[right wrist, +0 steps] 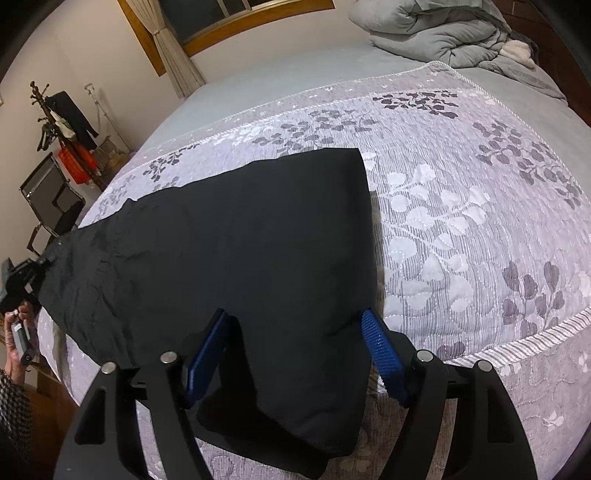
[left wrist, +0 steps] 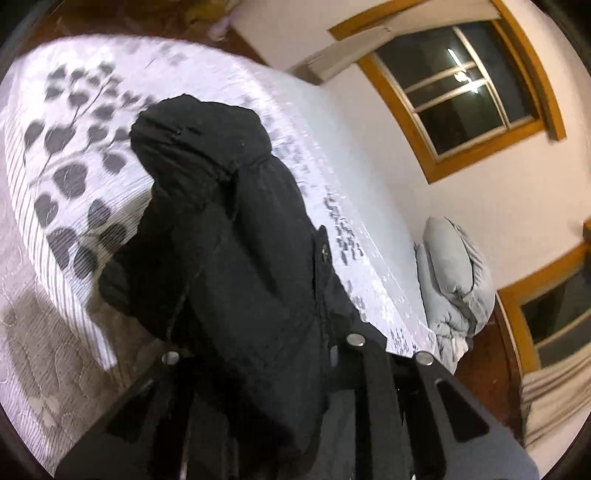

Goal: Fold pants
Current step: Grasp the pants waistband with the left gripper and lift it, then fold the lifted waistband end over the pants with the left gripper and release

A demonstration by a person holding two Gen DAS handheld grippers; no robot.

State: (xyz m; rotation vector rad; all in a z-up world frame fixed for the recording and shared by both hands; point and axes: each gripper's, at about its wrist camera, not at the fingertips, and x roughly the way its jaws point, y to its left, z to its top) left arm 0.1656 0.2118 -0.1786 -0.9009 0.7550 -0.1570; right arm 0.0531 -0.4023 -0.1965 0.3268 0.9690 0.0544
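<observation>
Black pants (right wrist: 236, 243) lie spread across the leaf-patterned bedspread (right wrist: 461, 221), one end hanging over the near bed edge. My right gripper (right wrist: 295, 343) is open, its blue pads (right wrist: 382, 352) on either side of the pants' near end. My left gripper (right wrist: 27, 273) shows at the far left of the right wrist view, holding the pants' other end. In the left wrist view the black pants (left wrist: 229, 236) bunch up and drape over the shut fingers, hiding the fingertips.
A grey duvet (right wrist: 443, 33) is piled at the head of the bed. Wood-framed windows (left wrist: 461, 92) with curtains are on the wall. A coat rack (right wrist: 55, 122) and a chair (right wrist: 48, 206) stand left of the bed.
</observation>
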